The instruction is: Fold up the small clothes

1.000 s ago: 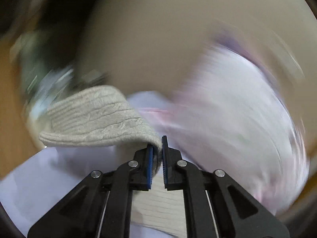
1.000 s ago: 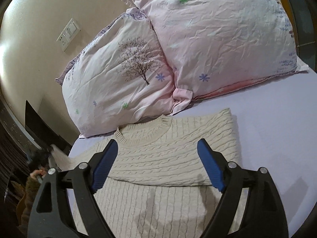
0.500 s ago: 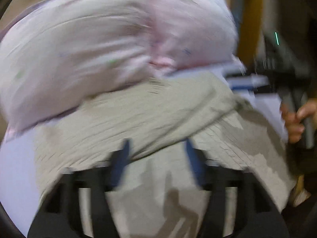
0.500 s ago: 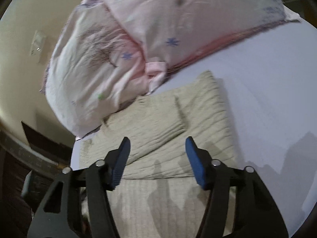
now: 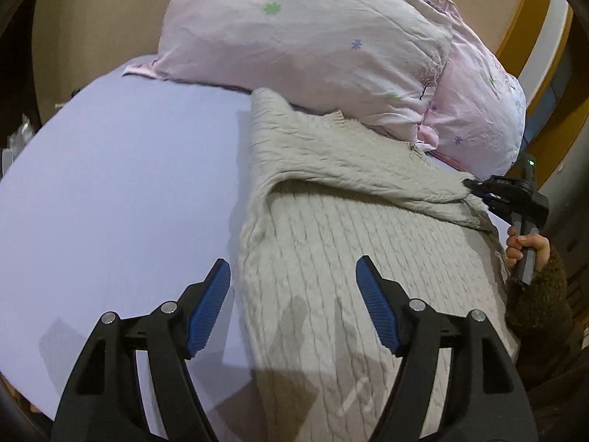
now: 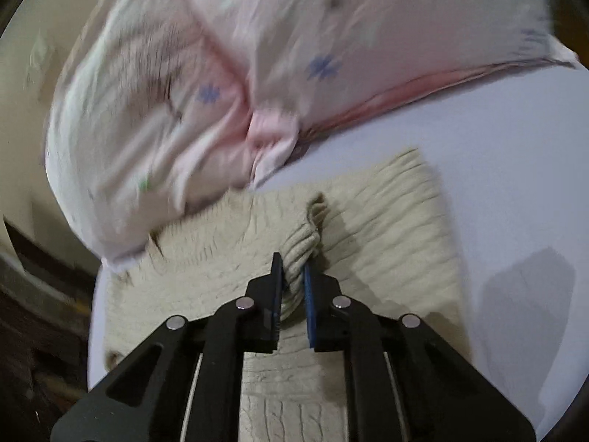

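Note:
A cream cable-knit sweater point(image 5: 349, 243) lies on the lilac bed sheet point(image 5: 121, 184), its left sleeve folded across the chest. My left gripper point(image 5: 292, 302) is open and empty, hovering above the sweater's left edge near its lower half. My right gripper point(image 6: 292, 276) is shut on the ribbed cuff of the sweater sleeve point(image 6: 305, 237); in the left wrist view it shows at the sweater's right edge point(image 5: 478, 189), pinching the end of the folded sleeve. The sweater also shows in the right wrist view point(image 6: 397, 228).
Two pink flowered pillows point(image 5: 313, 37) point(image 5: 478, 103) lie against the wall behind the sweater, touching its collar. The person's hand point(image 5: 530, 246) holds the right gripper's handle at the right. Bare sheet spreads left of the sweater.
My left gripper let go of the sleeve, opened and swung back over the sweater's left side. My right gripper moved down and closed on the sleeve cuff.

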`<state>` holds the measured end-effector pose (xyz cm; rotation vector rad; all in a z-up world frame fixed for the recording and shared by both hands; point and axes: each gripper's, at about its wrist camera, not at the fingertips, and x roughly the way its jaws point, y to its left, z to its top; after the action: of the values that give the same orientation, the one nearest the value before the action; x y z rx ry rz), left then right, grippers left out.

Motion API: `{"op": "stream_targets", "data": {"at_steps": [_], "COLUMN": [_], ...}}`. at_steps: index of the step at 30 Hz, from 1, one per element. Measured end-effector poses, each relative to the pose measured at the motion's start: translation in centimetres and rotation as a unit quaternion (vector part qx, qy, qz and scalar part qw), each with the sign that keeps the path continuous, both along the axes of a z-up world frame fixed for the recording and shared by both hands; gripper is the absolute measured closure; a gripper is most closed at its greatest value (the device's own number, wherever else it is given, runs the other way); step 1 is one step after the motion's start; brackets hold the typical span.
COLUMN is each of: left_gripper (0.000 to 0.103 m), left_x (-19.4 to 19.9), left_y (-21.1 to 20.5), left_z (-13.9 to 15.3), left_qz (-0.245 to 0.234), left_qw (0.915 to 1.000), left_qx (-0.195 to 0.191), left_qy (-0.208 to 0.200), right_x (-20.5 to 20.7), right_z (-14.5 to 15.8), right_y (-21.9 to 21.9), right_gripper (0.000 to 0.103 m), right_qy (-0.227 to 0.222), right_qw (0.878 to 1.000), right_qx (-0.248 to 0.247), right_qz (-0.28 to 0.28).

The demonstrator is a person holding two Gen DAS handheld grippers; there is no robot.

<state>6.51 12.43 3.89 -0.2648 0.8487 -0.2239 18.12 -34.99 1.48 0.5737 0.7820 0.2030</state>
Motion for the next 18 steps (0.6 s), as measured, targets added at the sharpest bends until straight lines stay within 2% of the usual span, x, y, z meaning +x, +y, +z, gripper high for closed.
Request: {"op": "stream_targets", "data": {"at_steps": [3, 6, 7, 8, 10, 12, 14, 16, 18], "left_gripper": [0.031, 0.031, 0.031, 0.031, 0.031, 0.031, 0.032, 0.044, 0.05], "left_x": [-0.8, -1.4, -1.7, -2.2, -3.4, -4.3, -5.3, -6.4, -7.7], "left_y": [0.4, 0.4, 0.5, 0.5, 1.0, 1.2, 1.2, 0.9, 0.7], "left_z": [-0.4, -1.2, -1.4, -1.7, -2.0, -2.1, -2.3, -2.5, -2.8], "left_qz": [-0.012, -0.025, -0.026, -0.029, -0.032, -0.037, -0.046, -0.059, -0.074], "left_qw": [0.9997, 0.9986, 0.9984, 0.9978, 0.9968, 0.9957, 0.9942, 0.9925, 0.9893], "left_qx": [-0.018, -0.035, -0.038, -0.048, -0.065, -0.08, -0.093, -0.103, -0.122], "left_qy": [0.011, 0.029, 0.032, 0.037, 0.033, 0.029, 0.026, 0.027, 0.031], "right_x": [-1.8, -3.3, -4.1, -6.1, -8.5, -11.1, -13.3, -15.7, -18.1], "right_z": [0.9, 0.4, 0.5, 0.5, 0.2, -0.9, -2.5, -3.7, -4.5], "right_y": [-3.1, -4.6, -4.9, -5.3, -6.0, -6.6, -7.2, -7.2, -7.0], "right_gripper": [0.092, 0.069, 0.051, 0.041, 0.041, 0.044, 0.059, 0.062, 0.065], "right_qy": [-0.015, 0.018, 0.018, 0.011, 0.012, 0.032, 0.062, 0.065, 0.068], "right_qw": [0.998, 0.999, 0.999, 0.999, 0.999, 0.999, 0.998, 0.997, 0.994], "right_qx": [-0.017, -0.003, -0.006, -0.019, -0.034, -0.037, -0.027, 0.002, 0.043], "right_qz": [-0.066, -0.04, -0.036, -0.027, -0.02, -0.01, 0.008, 0.037, 0.08]}}
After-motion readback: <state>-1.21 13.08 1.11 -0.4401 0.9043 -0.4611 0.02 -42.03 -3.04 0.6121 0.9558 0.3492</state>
